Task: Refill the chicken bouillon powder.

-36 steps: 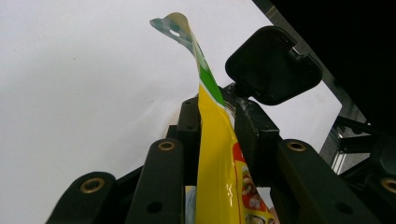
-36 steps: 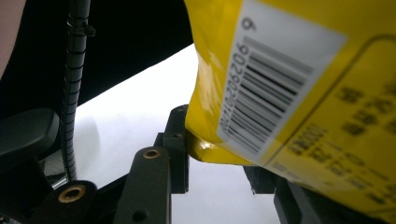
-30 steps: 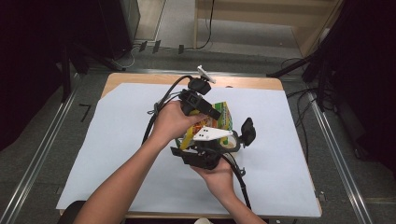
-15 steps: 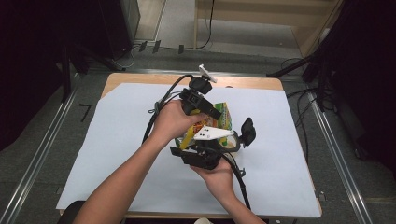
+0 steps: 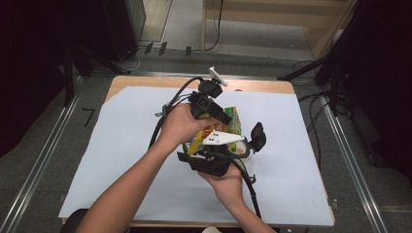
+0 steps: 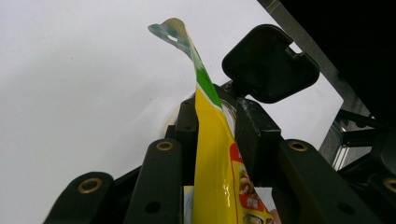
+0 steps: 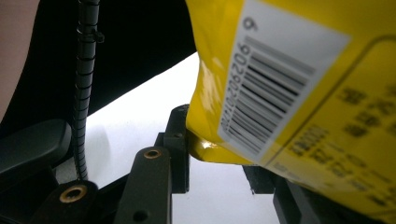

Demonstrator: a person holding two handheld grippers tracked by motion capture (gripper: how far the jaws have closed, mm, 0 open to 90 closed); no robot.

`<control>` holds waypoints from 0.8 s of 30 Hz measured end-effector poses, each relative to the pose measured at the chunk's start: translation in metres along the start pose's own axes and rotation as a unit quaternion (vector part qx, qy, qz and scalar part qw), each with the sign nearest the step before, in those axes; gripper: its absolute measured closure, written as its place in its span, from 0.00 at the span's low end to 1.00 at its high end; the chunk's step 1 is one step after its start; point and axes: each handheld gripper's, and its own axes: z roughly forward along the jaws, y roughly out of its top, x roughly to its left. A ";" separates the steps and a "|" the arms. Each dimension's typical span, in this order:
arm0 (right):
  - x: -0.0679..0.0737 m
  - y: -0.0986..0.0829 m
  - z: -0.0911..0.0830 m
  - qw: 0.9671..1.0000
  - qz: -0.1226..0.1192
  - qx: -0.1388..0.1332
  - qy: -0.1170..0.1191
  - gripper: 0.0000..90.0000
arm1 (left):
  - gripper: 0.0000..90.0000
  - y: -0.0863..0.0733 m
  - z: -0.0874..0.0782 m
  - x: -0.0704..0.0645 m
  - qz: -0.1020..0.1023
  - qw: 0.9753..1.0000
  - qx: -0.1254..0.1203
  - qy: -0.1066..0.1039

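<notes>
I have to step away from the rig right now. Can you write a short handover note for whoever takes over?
Left claw: shut on the upper edge of the glossy yellow and green plastic snack packet.
Right claw: shut on the packet's barcode corner.
Packet is held between both claws, above the white paper-covered table.
Done: both grips look set.
Left: probably pulling the packet open; no tear is visible yet.

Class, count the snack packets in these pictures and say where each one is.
1. The yellow packet is held above the white sheet mid-table, between the left gripper and right gripper. Hands may hide others.
</notes>
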 end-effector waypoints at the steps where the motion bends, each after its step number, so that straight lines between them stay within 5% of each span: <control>1: 0.000 0.000 0.000 1.000 0.000 0.000 0.000 0.75 | 0.80 0.000 0.000 0.000 0.000 1.000 0.000 0.000; 24: -0.001 -0.002 0.001 1.000 -0.007 0.005 -0.005 0.75 | 0.79 -0.002 0.001 0.001 0.002 1.000 -0.005 -0.001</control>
